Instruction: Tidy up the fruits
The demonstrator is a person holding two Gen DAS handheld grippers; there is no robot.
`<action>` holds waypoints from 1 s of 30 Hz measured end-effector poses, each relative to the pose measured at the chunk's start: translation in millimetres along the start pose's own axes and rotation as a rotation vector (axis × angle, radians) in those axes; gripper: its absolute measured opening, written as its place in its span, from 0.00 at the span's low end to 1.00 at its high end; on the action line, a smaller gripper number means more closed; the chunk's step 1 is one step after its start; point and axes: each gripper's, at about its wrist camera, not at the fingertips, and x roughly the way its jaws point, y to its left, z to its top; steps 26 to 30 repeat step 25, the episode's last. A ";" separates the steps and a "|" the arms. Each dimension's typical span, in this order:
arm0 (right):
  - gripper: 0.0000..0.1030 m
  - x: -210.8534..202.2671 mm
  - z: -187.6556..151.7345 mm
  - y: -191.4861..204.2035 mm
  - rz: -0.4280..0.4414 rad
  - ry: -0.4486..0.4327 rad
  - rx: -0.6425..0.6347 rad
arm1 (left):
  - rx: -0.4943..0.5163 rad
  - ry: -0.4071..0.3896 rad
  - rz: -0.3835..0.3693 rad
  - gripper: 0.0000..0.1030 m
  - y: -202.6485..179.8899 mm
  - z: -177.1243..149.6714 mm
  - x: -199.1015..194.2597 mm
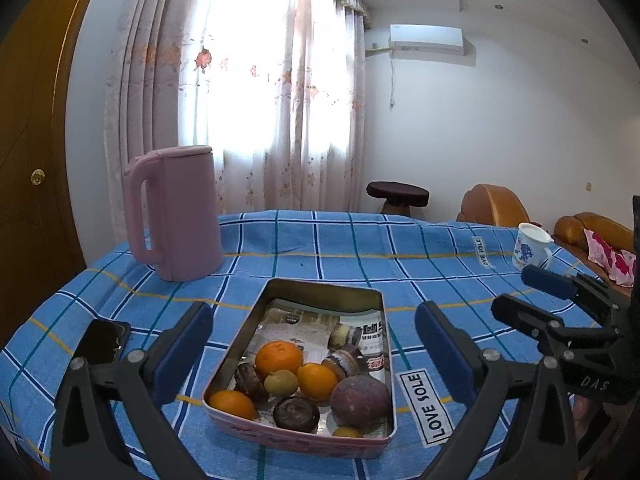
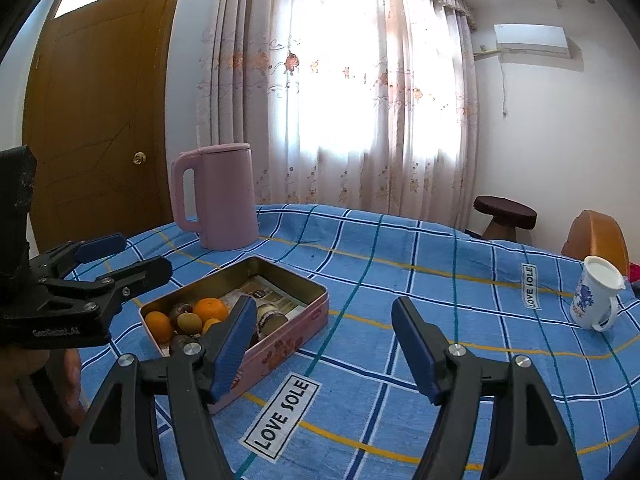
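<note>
Tin [image 1: 320, 290] on blue checked cloth [image 1: 360, 248], holding oranges [image 1: 279, 358], a kiwi [image 1: 281, 383], a purple fruit [image 1: 359, 401] and dark round pieces. Left claw [image 1: 314, 354] wide, empty, straddling tin, fruit between and just past the pads. Right claw [image 2: 324, 350] wide, empty, over bare cloth right of tin; its left pad [image 2: 234, 346] overlaps tin's near corner in view, contact unclear. Pink kettle [image 1: 176, 212] behind tin; mug [image 2: 596, 298] well apart, far right.

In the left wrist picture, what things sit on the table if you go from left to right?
Black phone → pink kettle → tin box of fruit → white mug with blue flowers.
</note>
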 end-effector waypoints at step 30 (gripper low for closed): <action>0.77 -17.2 -8.9 -25.9 -0.081 -0.030 0.015 | 0.029 -0.011 -0.022 1.00 -24.1 5.7 -2.2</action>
